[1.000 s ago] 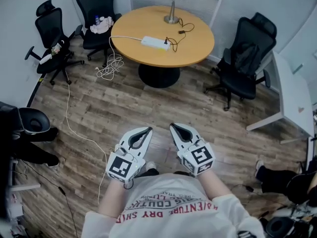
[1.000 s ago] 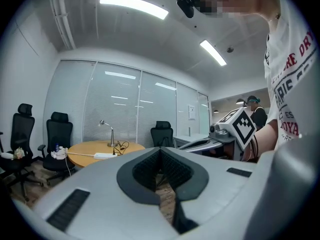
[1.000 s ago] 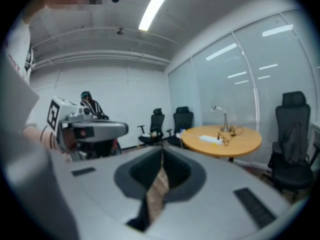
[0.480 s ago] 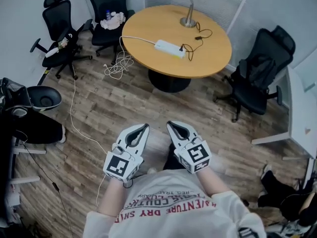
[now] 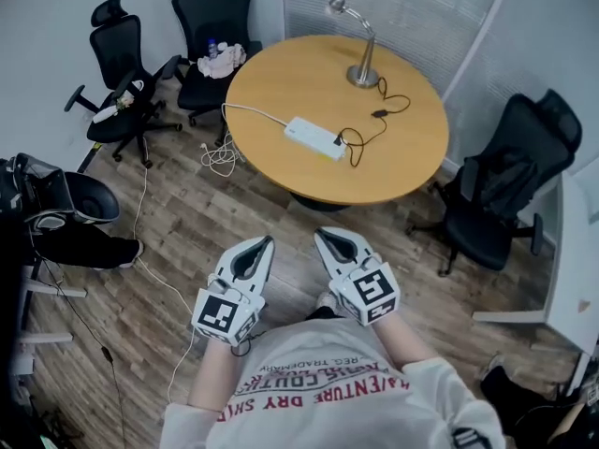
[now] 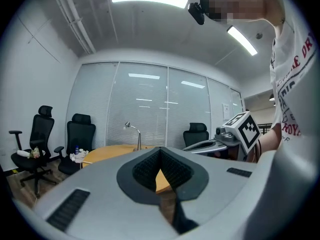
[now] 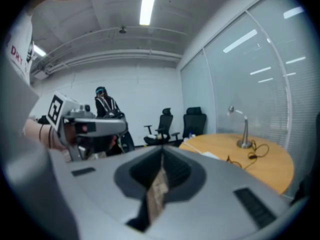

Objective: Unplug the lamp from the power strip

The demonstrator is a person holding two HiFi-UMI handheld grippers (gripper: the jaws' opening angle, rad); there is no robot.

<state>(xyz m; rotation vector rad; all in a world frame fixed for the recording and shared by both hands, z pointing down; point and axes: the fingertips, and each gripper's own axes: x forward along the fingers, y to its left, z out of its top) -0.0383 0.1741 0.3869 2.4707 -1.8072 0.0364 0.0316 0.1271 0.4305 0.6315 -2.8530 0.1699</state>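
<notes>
Tan wood round table (image 5: 281, 73) ahead, over plank floor (image 5: 187, 223). Near far edge, rt of centre: silver lamp (image 5: 361, 54), round base flat on the top, neck bent, head leaning left. Abt mid-table, lying slantwise: white power strip (image 5: 314, 137). Thin black lamp cord (image 5: 379, 114) looping from the base across the top w/ a small inline switch, ending in black plug (image 5: 343, 140) seated at strip's rt end, so plugged in. White strip cable (image 5: 251, 111) off over left edge, down to a loose coil (image 5: 219, 155) on the floor.

Left gripper (image 5: 266, 242) & right gripper (image 5: 322, 235) side by side, slightly apart, over the floor short of table's near edge, well clear of lamp & strip, touching nothing. Both aimed toward the table. Left fingers (image 6: 90, 184) clenched tip to tip, nothing between, only table & floor visible thru the gap behind the tips. Right fingers (image 7: 225, 184) likewise clenched, empty.

Black office chairs round the table: two beyond left edge (image 5: 122, 73) (image 5: 215, 21), one by rt edge (image 5: 501, 190). White cloth (image 5: 223, 61) bunched on seat of the farther left one. White shirt (image 5: 328, 391) w/ red print at bottom of head view, forearms out to both grippers.
</notes>
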